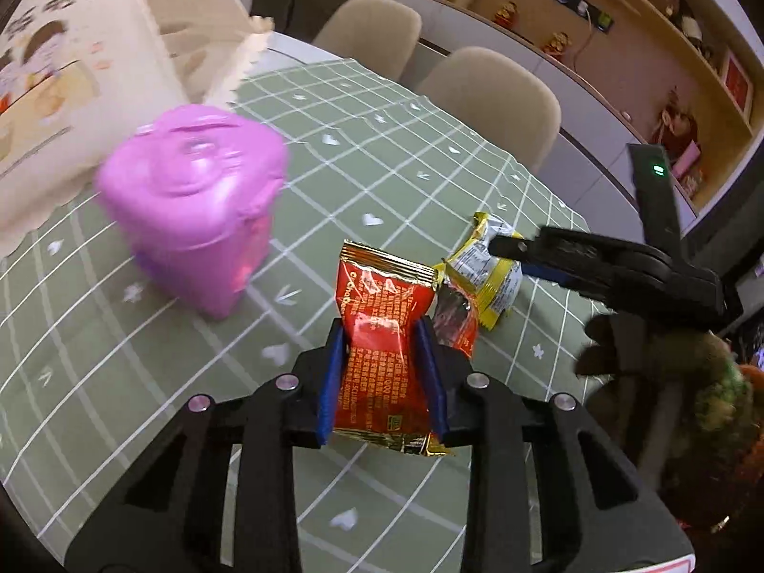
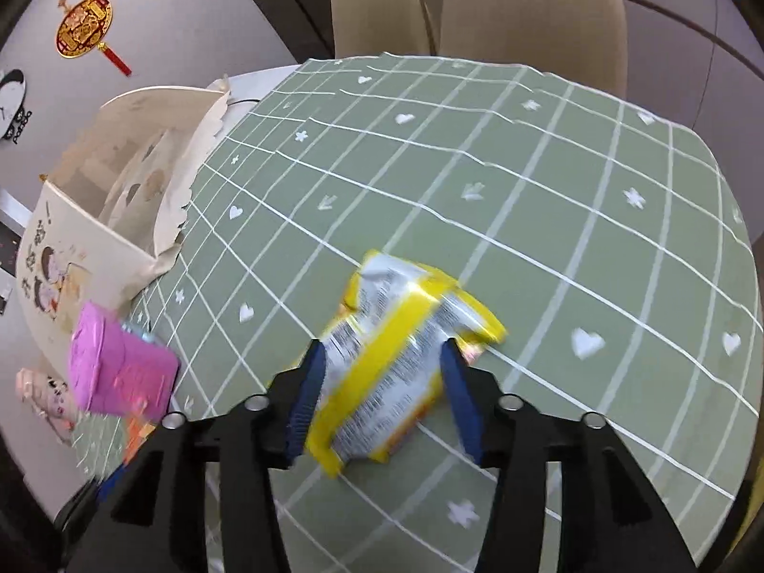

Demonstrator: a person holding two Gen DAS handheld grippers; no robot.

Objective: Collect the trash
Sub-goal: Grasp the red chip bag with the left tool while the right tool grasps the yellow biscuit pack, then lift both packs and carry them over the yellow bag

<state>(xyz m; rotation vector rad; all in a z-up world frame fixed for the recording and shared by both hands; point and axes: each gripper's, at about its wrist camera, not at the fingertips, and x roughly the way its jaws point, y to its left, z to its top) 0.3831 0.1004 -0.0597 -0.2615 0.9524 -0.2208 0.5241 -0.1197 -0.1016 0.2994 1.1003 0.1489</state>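
Observation:
In the left wrist view a red snack wrapper (image 1: 382,334) stands between the blue pads of my left gripper (image 1: 379,329), which is shut on it. Its lower edge hangs just over the green checked tablecloth (image 1: 406,153). A dark red wrapper (image 1: 456,320) lies beside it. Further right a yellow and white wrapper (image 1: 487,281) lies on the cloth with my right gripper (image 1: 515,258) reaching over it. In the right wrist view that yellow wrapper (image 2: 396,358) lies between the wide jaws of my right gripper (image 2: 382,348), which is open. A pink lidded bin (image 1: 191,205) stands to the left.
A torn beige paper bag (image 1: 62,95) with cartoon print stands behind the pink bin (image 2: 119,372) at the table's left; the bag (image 2: 105,191) gapes open at its top. Beige chairs (image 2: 530,14) line the far edge. A hand in a colourful sleeve (image 1: 716,406) holds the right gripper.

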